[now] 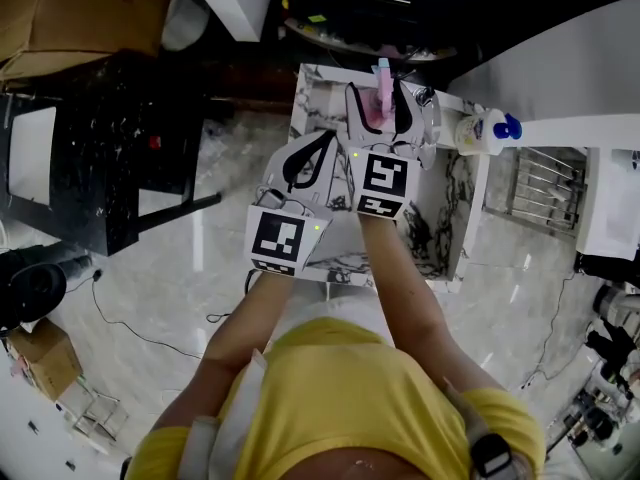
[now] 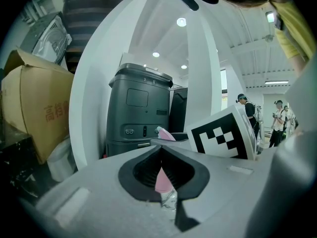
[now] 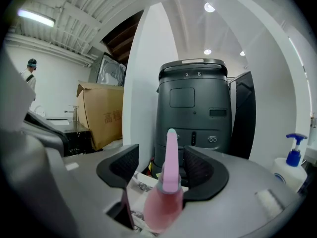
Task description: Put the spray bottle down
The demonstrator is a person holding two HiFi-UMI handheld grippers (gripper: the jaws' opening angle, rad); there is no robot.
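Observation:
A pink spray bottle (image 1: 383,86) stands upright on the marble table (image 1: 440,218) at its far edge. My right gripper (image 1: 381,108) is open, with the bottle between its jaws. In the right gripper view the bottle (image 3: 167,182) rises between the dark pads (image 3: 121,170), with a gap on the left side and close to the right pad. My left gripper (image 1: 308,160) hovers just left of the right one, a little nearer to me. Its jaws look shut with nothing held. In the left gripper view (image 2: 161,170) a strip of the pink bottle shows beyond the pads.
A white pump bottle with a blue head (image 1: 485,131) stands on the table's right corner. Beyond the table is a dark grey machine (image 3: 195,113) and a white pillar. A cardboard box (image 2: 32,108) and a black table (image 1: 100,138) lie to the left.

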